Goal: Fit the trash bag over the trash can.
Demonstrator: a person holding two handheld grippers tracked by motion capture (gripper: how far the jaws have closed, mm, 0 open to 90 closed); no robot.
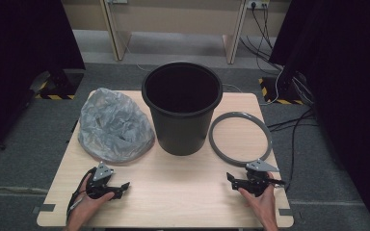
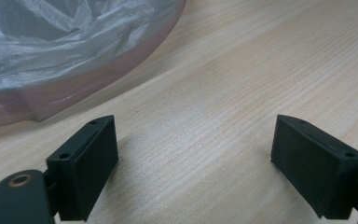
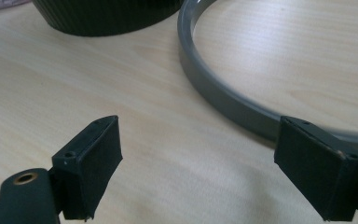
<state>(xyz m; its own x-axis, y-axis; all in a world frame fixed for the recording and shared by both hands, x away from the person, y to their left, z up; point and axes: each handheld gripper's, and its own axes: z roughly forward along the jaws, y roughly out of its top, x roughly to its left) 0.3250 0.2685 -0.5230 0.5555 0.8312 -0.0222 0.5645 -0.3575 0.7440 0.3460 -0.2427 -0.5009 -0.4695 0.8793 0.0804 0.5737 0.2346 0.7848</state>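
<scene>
A black plastic bucket [image 1: 181, 108] stands upright and empty at the middle of a light wooden table [image 1: 173, 197]. Left of it lies a crumpled grey plastic bag [image 1: 113, 126], and right of it a flat grey ring [image 1: 215, 139]. My left gripper [image 1: 108, 183] rests near the front left, open, with bare wood between its jaws [image 2: 196, 154]; the bag [image 2: 60, 51] lies ahead to its left. My right gripper [image 1: 255, 179] sits at the front right, open [image 3: 198, 154], just short of the ring [image 3: 223, 100], with the bucket's base [image 3: 107, 18] farther off.
The table ends close on every side, over grey carpet. Black curtains hang at both sides. Cables [image 1: 289, 120] trail over the floor at the right, and wooden furniture legs [image 1: 112, 29] stand at the back.
</scene>
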